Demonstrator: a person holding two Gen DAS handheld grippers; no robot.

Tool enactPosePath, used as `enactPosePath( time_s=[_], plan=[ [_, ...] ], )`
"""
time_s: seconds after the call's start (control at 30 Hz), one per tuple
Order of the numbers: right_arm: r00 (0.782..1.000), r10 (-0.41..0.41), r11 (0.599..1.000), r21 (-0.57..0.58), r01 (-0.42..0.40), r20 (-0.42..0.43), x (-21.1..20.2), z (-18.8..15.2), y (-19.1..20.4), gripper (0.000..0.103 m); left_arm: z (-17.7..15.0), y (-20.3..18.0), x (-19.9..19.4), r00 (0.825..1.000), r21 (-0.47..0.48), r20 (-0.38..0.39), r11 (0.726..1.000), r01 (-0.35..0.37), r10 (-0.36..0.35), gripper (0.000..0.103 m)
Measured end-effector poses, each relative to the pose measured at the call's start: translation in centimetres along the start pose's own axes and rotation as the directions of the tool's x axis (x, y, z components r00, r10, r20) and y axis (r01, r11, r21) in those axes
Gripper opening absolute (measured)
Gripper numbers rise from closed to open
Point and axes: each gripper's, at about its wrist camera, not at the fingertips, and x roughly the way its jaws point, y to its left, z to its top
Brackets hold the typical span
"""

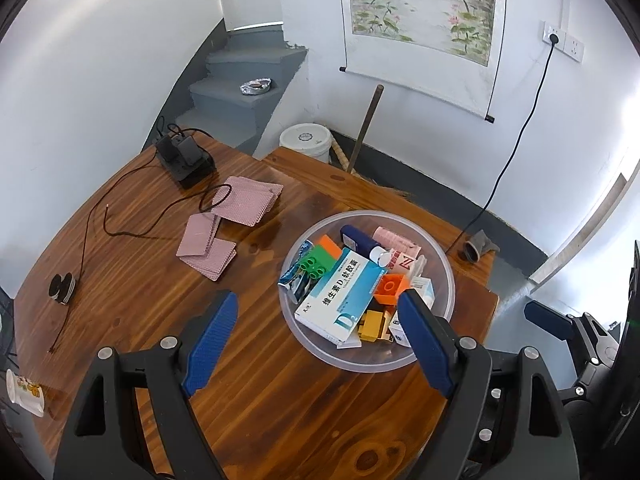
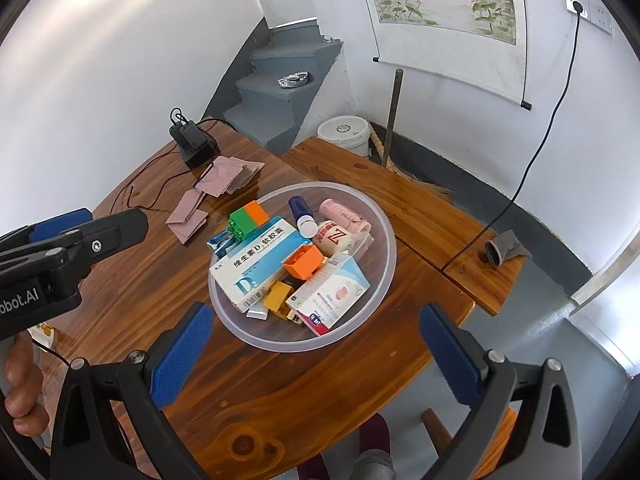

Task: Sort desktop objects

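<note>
A clear plastic bowl (image 1: 446,264) stands on the wooden table (image 1: 248,400), and it also shows in the right wrist view (image 2: 384,216). It holds a white and blue medicine box (image 1: 340,300), a green and orange brick (image 2: 248,218), an orange brick (image 2: 304,262), a pink roll (image 2: 344,212), a dark blue bottle (image 2: 300,210) and other small boxes. My left gripper (image 1: 318,342) is open and empty above the table, its right finger over the bowl's near rim. My right gripper (image 2: 316,350) is open and empty, just in front of the bowl.
Stacks of pink playing cards (image 1: 224,220) lie left of the bowl. A black charger (image 1: 184,158) with a thin cable (image 1: 96,216) sits at the far left corner. A small black roll (image 1: 62,288) lies at the left. A grey sock (image 2: 504,252) lies at the right edge.
</note>
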Motion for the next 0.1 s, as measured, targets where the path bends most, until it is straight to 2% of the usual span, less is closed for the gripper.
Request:
enactPosePath(
  time_s=[0.1],
  plan=[
    [1.0,0.001,1.0,-0.005,-0.001,-0.004,0.18,0.15,-0.22,0.103,0.08,-0.24,0.24,1.0,0.003,-0.007,1.0,0.008,-0.008,0.085]
  ],
)
